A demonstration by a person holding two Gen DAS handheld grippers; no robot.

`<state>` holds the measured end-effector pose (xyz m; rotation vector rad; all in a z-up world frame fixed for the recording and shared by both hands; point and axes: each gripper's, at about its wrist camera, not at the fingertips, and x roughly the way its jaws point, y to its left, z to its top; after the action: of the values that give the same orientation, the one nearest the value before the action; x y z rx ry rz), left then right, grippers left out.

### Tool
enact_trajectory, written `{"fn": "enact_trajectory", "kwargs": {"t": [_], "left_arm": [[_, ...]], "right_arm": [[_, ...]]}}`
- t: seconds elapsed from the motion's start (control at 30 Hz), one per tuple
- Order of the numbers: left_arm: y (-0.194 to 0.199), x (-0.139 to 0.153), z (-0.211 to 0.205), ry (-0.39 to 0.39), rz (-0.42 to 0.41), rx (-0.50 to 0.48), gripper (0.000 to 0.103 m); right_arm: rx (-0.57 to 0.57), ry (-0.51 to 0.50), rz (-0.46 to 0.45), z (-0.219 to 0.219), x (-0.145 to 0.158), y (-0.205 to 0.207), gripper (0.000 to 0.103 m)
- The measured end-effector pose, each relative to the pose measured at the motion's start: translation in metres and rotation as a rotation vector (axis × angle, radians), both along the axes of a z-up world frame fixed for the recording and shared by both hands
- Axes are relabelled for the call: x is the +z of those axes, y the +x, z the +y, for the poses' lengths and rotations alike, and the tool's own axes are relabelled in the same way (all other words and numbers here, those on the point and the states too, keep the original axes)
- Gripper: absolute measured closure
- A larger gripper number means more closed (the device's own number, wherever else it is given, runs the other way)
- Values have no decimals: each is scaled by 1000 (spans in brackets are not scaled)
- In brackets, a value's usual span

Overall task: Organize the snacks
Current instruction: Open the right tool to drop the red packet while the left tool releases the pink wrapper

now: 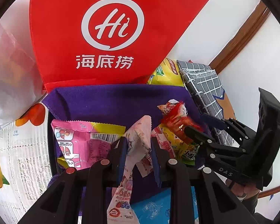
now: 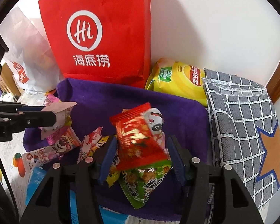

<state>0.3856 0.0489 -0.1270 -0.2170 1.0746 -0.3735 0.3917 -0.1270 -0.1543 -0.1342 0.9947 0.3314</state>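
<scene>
Several snack packets lie on a purple cloth (image 1: 106, 100) (image 2: 95, 97). My left gripper (image 1: 137, 149) is shut on a pale pink-and-white packet (image 1: 138, 138), which also shows in the right wrist view (image 2: 59, 113). My right gripper (image 2: 141, 158) is shut on a red packet (image 2: 138, 136) and holds it above the cloth; it shows in the left wrist view (image 1: 193, 128) gripping the same red packet (image 1: 177, 119). A pink-and-yellow packet (image 1: 80, 140) lies at the left, and green and yellow packets (image 2: 145, 183) lie under the red one.
A red paper bag (image 1: 106, 33) (image 2: 102, 37) stands behind the cloth against the white wall. A yellow chip bag (image 2: 177, 80) and a grey grid-patterned fabric box (image 2: 242, 123) are at the right. A white plastic bag (image 2: 31, 59) is at the left. A blue packet (image 1: 155, 207) lies near me.
</scene>
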Motion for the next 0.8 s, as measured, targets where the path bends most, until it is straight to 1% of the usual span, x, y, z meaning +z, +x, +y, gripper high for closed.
{"fn": "enact_trajectory", "kwargs": {"t": [0.07,0.17,0.27,0.33,0.37,0.47,0.6,0.8], "left_arm": [[0,1,0,1,-1,0,78],[-1,3,0,5,1,-6,75],[-4,8,-1,11,0,-11,66],[-8,14,-3,17,-14,-16,45],[-9,17,-3,20,-26,-17,42],[-16,29,-7,38,-54,-23,40],[-27,46,-6,45,-81,-8,39],[-49,75,-1,52,-133,11,39]], "right_arm": [[6,5,-6,1,3,-2,41],[-4,-3,-23,1,10,-6,40],[-18,15,-44,-2,18,-11,40],[-40,37,-55,-7,25,-18,40],[-48,46,-60,-10,28,-21,40],[-74,70,-75,-18,36,-37,39],[-91,47,-85,-24,44,-60,39],[-115,40,-112,-32,56,-97,39]]}}
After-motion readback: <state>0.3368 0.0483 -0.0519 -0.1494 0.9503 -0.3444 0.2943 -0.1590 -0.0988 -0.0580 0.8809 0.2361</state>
